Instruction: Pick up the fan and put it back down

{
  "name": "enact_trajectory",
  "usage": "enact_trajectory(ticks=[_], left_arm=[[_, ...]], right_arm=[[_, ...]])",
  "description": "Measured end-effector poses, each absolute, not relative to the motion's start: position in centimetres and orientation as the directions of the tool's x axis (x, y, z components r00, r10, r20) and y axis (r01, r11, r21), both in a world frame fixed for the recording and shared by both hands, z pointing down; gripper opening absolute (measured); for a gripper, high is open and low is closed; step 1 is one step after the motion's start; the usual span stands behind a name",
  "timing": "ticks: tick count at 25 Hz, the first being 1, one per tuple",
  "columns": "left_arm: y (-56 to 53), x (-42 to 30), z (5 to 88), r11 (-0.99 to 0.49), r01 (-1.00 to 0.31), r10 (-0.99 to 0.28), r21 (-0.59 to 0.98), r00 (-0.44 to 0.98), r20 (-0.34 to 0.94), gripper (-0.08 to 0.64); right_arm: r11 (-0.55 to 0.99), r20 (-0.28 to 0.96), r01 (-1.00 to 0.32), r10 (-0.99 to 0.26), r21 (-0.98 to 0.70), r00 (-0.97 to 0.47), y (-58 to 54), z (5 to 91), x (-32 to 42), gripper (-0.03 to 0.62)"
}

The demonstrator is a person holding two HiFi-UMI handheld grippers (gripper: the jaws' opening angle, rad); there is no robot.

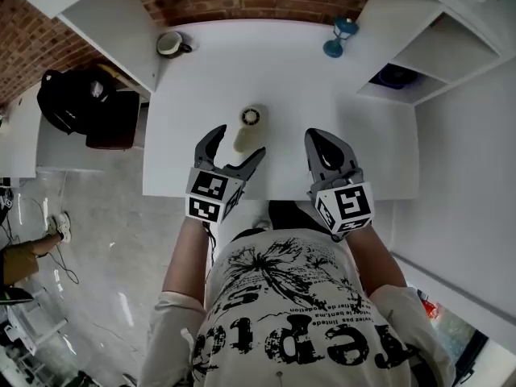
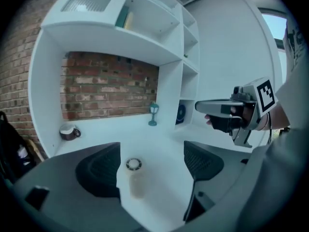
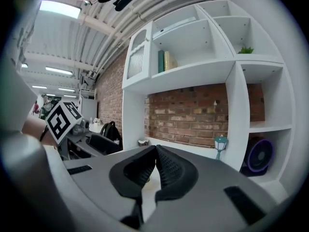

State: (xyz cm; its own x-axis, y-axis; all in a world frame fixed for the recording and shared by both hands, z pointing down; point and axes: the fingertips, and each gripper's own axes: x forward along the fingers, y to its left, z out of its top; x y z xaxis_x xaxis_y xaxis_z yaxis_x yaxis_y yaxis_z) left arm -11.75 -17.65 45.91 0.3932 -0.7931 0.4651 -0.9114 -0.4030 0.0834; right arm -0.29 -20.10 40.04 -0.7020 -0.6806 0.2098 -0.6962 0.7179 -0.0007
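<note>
Fan (image 1: 249, 129) looks light, smooth, tippy, so grab mid-body. Left tool (image 1: 236, 145) gapes open just short of it; right tool (image 1: 321, 140) is pinched closed, empty.

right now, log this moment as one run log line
phase: pre-grasp | left gripper: jaws open either side of fan, not gripping | right gripper: jaws shut, empty | fan: on desk

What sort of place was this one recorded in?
Likely a desk nook inside an office or workshop: a white desk with built-in shelves against a brick wall, under an open ceiling with strip lights.
</note>
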Motion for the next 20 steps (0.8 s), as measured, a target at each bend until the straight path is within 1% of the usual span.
enact_trajectory(ticks=[3, 11, 16, 20], left_arm=[[-20.4, -11.8, 49.2, -0.418, -0.903, -0.732, 0.096, 0.398, 0.554, 0.393], [-26.2, -12.6, 56.9, -0.398, -0.907, -0.598, 0.137, 0.369, 0.712, 0.393], [-27.8, -13.0, 62.3, -0.377, -0.916, -0.501, 0.141, 0.329, 0.8, 0.398], [-28.3, -13.2, 64.7, -0.362, -0.923, -0.44, 0.134, 0.295, 0.848, 0.4]], right_arm=[[0.731, 0.206, -0.682, -0.666, -0.011, -0.717, -23.1, 41.0, -0.8, 0.015], [0.749, 0.236, -0.661, -0.636, -0.037, -0.734, -28.7, 43.7, -1.8, 0.015], [0.758, 0.275, -0.65, -0.616, -0.047, -0.738, -30.2, 45.7, -1.9, 0.015], [0.763, 0.296, -0.644, -0.603, -0.056, -0.741, -30.7, 47.0, -1.9, 0.015]])
